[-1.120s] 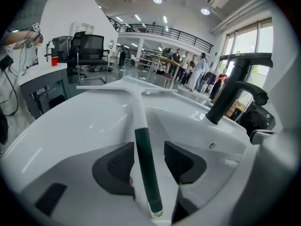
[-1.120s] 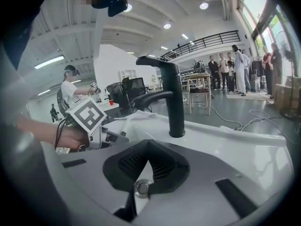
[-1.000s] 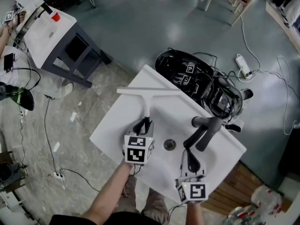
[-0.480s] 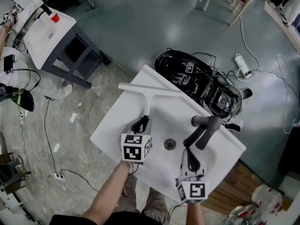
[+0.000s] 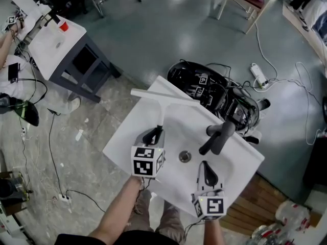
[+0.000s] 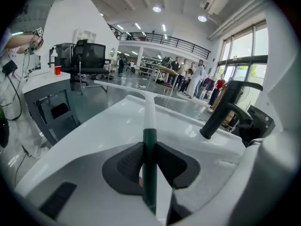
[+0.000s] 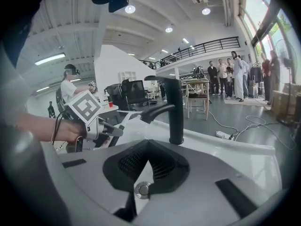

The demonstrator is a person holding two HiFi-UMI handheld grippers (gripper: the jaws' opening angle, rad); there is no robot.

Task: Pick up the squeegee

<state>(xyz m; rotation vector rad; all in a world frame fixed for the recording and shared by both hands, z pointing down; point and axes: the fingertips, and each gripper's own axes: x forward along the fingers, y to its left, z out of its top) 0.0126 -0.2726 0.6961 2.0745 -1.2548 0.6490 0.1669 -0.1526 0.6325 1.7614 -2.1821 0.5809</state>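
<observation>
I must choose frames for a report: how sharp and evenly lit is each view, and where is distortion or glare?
Head view: sharp, evenly lit, pale glare on the floor at right, sink white but not washed out. Left gripper view: strong fisheye, dark corners; the squeegee handle is soft nearest the lens; windows very bright. Right gripper view: same fisheye, glaring ceiling lamps, faucet crisp.

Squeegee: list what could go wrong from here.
1. The left hand-held gripper, whose jaws have just been closing, pinches only the dark tail end of the squeegee handle. The long blade far ahead could lever it, so it may pivot or slip.
2. The blade lies near the far rim of the sink. Swinging it to the right could knock it against the black faucet.
</observation>
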